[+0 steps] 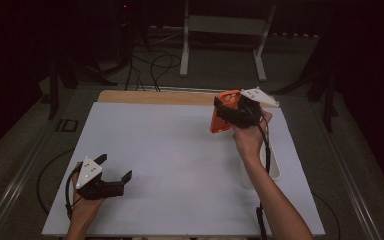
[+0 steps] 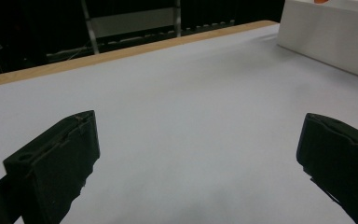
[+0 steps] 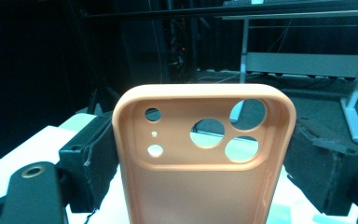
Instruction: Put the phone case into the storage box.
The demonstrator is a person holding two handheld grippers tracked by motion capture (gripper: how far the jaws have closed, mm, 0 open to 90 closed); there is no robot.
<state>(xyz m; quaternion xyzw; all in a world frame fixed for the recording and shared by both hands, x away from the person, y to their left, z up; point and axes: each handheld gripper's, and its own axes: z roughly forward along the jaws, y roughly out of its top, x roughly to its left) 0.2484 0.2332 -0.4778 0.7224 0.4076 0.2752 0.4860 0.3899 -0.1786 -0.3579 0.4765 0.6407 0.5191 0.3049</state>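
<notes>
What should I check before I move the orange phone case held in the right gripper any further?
1. Right gripper shut on the orange phone case, jaws pressing both side edges: ok.
2. Case raised above the table: ok.
3. Left gripper open and holding nothing: ok.
4. Left gripper apart from the case: ok.
5. White bin ready to receive: cannot tell, inside hidden.
</notes>
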